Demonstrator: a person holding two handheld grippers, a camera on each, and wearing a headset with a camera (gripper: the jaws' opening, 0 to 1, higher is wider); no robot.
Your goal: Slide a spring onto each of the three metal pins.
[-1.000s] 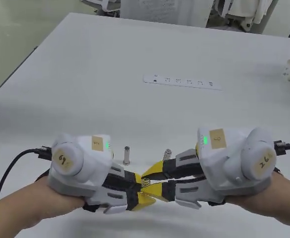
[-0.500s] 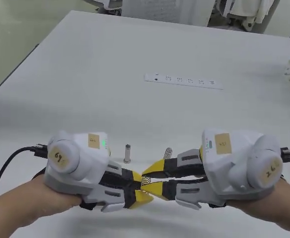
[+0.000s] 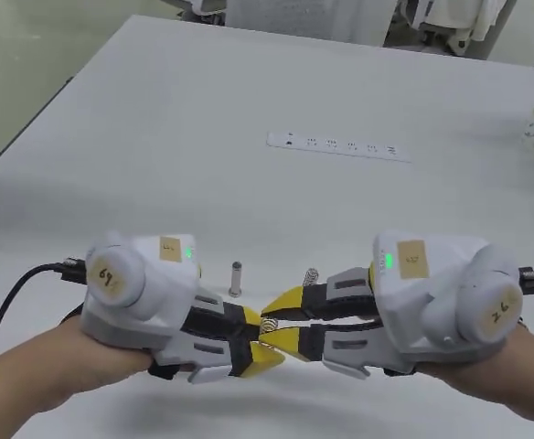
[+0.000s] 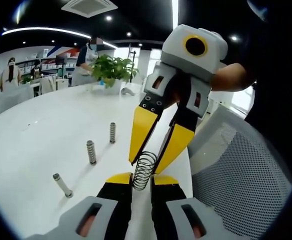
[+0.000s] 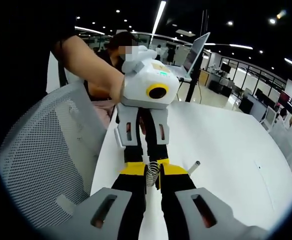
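Two of the three look done. In the left gripper view the nearer coiled pin [image 4: 91,151] and the farther coiled pin [image 4: 112,132] each stand with a spring down over them, while the bare pin [image 4: 62,184] stands uncovered at the end of the row. The last spring [image 5: 152,172] is up off the white tabletop [image 3: 249,110], caught between the two tools, which meet nose to nose at the near edge. The left gripper [image 4: 142,178] pinches one end, and the right gripper [image 4: 146,165] appears nipped onto the other. What's left, I'd say, is that one pin. The spring is a short open coil of bright wire — light, and likely to flick away if squeezed badly. The pins are slim, smooth grey rods, and the jaw tips are flat yellow wedges on black plastic.
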